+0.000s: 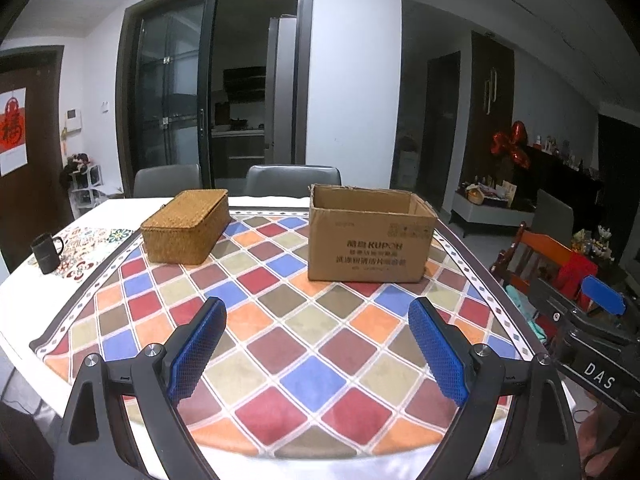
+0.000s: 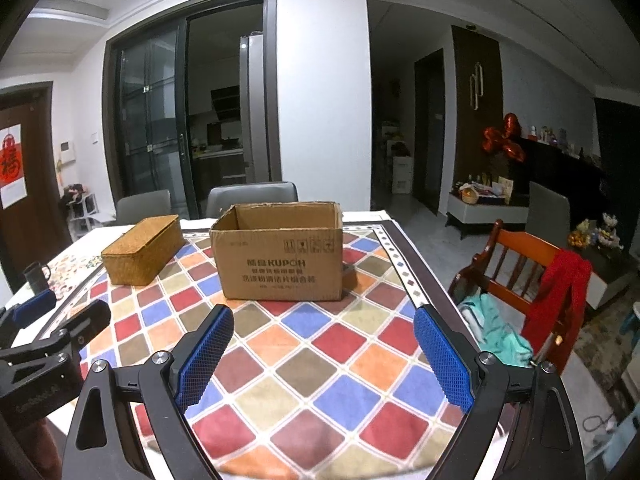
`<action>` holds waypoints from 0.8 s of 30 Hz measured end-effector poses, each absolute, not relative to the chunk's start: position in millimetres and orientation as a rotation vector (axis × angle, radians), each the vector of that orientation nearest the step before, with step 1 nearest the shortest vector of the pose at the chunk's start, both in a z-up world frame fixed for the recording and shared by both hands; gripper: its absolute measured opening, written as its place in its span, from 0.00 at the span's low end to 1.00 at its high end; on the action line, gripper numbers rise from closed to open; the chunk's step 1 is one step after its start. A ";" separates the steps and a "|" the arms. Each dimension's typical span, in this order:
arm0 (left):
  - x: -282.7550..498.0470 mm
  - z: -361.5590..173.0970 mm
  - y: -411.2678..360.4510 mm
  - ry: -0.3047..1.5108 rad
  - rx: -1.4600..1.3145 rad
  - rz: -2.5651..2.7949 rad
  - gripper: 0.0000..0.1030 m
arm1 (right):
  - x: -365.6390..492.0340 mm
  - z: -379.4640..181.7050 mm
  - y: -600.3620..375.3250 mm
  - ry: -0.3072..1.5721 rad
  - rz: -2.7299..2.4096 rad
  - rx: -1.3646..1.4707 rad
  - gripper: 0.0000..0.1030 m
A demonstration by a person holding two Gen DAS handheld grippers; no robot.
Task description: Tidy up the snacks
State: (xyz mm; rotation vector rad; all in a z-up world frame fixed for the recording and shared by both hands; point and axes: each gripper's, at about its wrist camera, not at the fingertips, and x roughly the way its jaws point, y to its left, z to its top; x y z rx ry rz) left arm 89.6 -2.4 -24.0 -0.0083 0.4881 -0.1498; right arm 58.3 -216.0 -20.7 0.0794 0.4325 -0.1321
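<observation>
A table (image 1: 224, 208) under a chequered cloth (image 1: 304, 344) fills both views. On it the open cardboard box (image 2: 280, 264) stands at twelve o'clock from the right gripper (image 2: 324, 356), with the lidded wicker basket (image 1: 186, 226) well apart at ten o'clock and a dark mug (image 1: 47, 253) farther at nine. The left gripper (image 1: 318, 352) and the right both gape wide, gripping nothing.

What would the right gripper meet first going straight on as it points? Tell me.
Probably the checked tablecloth, just short of the cardboard box: the open right gripper points forward and slightly downward. Nothing lies between; depth is uncertain.
</observation>
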 end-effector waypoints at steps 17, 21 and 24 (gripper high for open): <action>40.2 -28.3 7.7 0.495 0.001 -0.118 0.93 | 2.4 -21.0 -214.6 0.419 -0.152 0.104 0.90; 34.8 -30.8 9.8 0.500 0.004 -0.111 0.94 | -5.0 -24.3 -211.8 0.426 -0.150 0.102 0.90; 32.6 -31.3 11.0 0.502 0.008 -0.109 0.94 | -9.3 -24.6 -211.2 0.415 -0.158 0.099 0.90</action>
